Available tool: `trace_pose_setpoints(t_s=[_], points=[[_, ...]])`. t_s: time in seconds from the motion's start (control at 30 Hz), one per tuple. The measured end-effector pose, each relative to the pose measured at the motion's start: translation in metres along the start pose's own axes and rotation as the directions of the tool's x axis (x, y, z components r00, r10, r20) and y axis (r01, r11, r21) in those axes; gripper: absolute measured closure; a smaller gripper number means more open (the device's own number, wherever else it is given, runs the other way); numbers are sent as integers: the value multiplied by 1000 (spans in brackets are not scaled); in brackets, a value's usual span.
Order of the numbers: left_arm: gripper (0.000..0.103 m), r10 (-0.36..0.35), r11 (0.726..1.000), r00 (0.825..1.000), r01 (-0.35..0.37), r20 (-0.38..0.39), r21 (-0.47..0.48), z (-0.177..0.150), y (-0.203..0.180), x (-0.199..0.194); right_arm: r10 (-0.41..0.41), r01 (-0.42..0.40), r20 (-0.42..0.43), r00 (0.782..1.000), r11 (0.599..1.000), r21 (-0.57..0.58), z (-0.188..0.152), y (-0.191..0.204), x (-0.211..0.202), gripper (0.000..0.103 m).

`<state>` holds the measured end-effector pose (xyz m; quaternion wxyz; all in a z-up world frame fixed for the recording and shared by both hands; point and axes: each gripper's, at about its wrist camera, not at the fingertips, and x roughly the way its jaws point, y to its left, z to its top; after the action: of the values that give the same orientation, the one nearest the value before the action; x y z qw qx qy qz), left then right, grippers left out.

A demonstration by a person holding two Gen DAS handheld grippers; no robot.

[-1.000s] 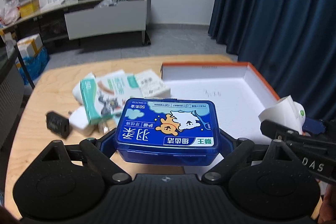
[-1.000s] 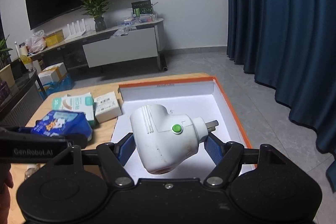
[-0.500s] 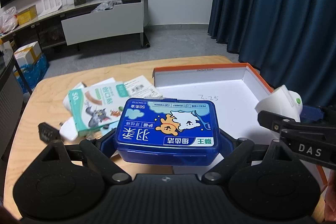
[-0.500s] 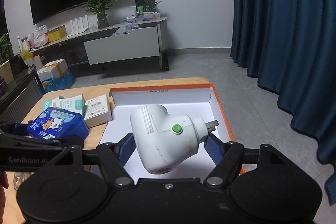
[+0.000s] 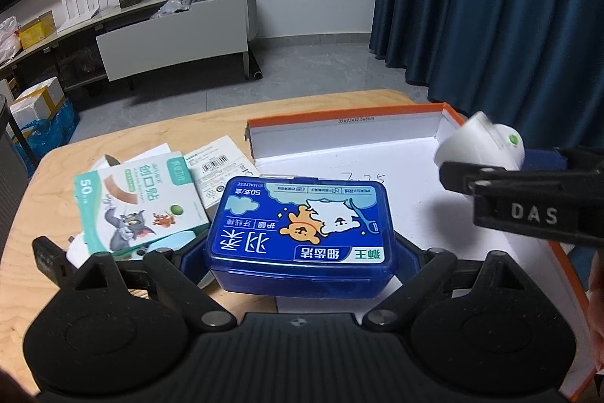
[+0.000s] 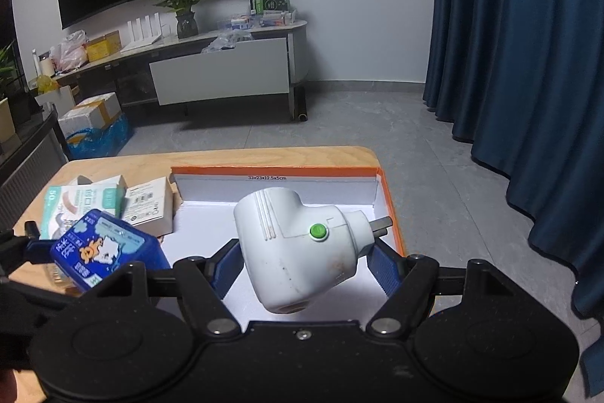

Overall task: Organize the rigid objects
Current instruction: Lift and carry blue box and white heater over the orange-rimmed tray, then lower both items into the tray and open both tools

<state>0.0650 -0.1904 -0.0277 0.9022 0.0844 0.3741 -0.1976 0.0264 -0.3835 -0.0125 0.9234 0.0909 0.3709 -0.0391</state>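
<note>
Gripping blue case [image 5: 302, 233] — white plug [image 6: 302, 252]

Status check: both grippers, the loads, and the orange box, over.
Left gripper shut on blue floss-pick box. Right gripper shut on white plug adapter. Both above the open orange box, white floor bare. Nothing in the way.

On the worktop [image 6: 234, 155] an open cardboard box [image 6: 279, 186] sits to the right, with a bandage carton [image 5: 136, 199] and a small barcode carton [image 5: 217, 169] lying to its left. The left claw [image 5: 300, 252] holds a floss-pick case [image 5: 302, 221] over the box's left edge; the right claw [image 6: 302, 263] holds a plug adapter [image 6: 298, 252] above the box floor.
</note>
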Motion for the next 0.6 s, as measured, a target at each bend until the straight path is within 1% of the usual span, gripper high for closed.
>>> trace_pose_setpoints(t_s=[0.13,0.37,0.43,0.5,0.53,0.57,0.6], points=[[9,-9,1000,1000,9,-13,2,2,-8,10,-2,2,-17,1000,1000,-29,6,3,16,17],[9,-28,999,1000,29,-8,21,9,-28,24,-14,14,7,1000,999,-28,12,3,30,15],[8,-53,999,999,53,-3,13,13,-32,28,-10,10,13,1000,1000,-3,14,-2,29,13],[9,-88,996,996,88,-17,-1,17,-37,30,-12,11,46,999,1000,13,15,-6,22,12],[8,-96,995,995,96,-16,-8,18,-38,29,-22,22,63,998,1000,9,17,-6,18,12],[2,-104,995,995,103,-15,-10,19,-39,26,-24,24,74,997,1000,7,17,-7,14,11],[0,-115,993,993,115,-10,-7,19,-40,23,-16,15,79,997,1000,12,17,-7,11,11]])
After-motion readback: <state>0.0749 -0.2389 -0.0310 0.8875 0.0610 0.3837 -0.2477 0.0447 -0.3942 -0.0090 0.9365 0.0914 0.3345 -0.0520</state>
